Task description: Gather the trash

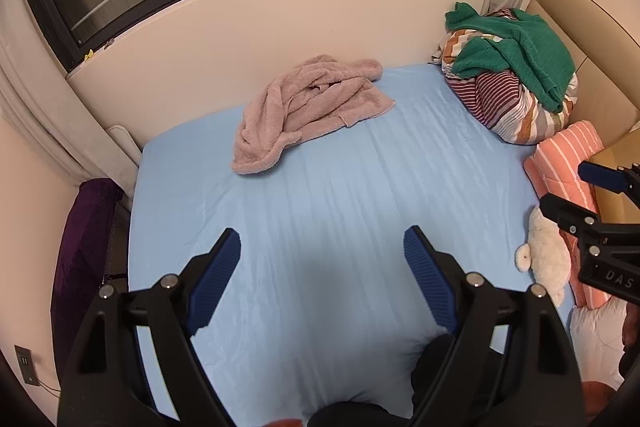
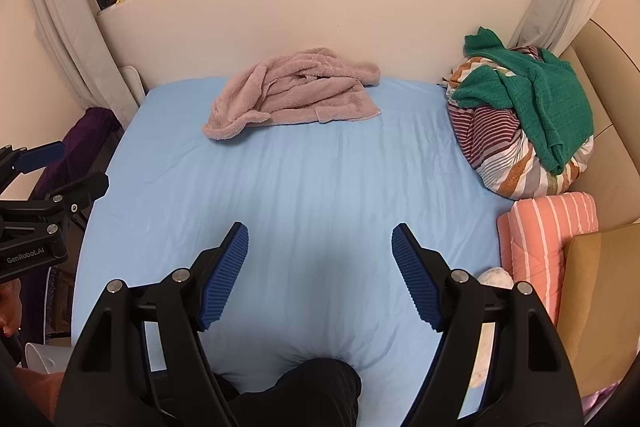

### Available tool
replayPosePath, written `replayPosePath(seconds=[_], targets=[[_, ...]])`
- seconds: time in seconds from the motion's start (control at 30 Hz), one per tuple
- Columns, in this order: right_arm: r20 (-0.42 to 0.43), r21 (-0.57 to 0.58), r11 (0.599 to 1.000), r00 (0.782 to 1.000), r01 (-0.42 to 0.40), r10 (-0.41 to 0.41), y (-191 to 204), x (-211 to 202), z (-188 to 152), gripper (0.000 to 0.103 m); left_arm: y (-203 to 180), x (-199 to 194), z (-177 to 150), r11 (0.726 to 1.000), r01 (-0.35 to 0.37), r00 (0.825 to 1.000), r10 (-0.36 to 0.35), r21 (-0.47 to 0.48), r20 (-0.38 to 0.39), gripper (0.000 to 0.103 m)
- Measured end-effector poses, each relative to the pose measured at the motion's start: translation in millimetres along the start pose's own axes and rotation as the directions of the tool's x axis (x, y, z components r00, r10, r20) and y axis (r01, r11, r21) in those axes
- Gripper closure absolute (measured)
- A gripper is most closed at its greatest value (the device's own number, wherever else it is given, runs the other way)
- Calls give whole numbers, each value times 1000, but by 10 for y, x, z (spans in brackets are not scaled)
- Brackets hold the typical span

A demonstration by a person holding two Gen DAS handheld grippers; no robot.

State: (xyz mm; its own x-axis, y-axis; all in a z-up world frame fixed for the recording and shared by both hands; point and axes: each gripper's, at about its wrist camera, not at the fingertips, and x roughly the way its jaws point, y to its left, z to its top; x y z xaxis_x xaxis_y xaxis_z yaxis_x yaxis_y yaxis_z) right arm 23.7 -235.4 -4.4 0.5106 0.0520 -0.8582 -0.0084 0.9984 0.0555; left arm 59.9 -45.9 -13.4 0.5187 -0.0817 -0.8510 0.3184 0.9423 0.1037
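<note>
No loose trash shows on the bed. My left gripper (image 1: 322, 245) is open and empty, held above the near part of the light blue bed sheet (image 1: 320, 179). My right gripper (image 2: 320, 237) is open and empty too, above the same sheet (image 2: 304, 179). Each gripper shows in the other's view: the right one at the right edge (image 1: 568, 187), the left one at the left edge (image 2: 60, 167). A crumpled pink towel (image 1: 308, 107) lies at the far side of the bed by the wall, and shows in the right wrist view (image 2: 296, 93).
A striped bundle with a green cloth (image 1: 520, 67) on it sits in the far right corner (image 2: 528, 119). A pink striped pillow (image 2: 548, 227) and a white plush toy (image 1: 548, 259) lie along the right side. A purple item (image 1: 86, 247) stands left of the bed. A window is above the wall.
</note>
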Motion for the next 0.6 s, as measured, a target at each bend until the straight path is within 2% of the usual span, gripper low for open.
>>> replayPosePath(seconds=[0.6], targets=[[-11, -2, 1000, 1000, 9, -9, 22, 23, 22, 31, 56, 77, -26, 1000, -5, 1000, 5, -28, -19, 19]])
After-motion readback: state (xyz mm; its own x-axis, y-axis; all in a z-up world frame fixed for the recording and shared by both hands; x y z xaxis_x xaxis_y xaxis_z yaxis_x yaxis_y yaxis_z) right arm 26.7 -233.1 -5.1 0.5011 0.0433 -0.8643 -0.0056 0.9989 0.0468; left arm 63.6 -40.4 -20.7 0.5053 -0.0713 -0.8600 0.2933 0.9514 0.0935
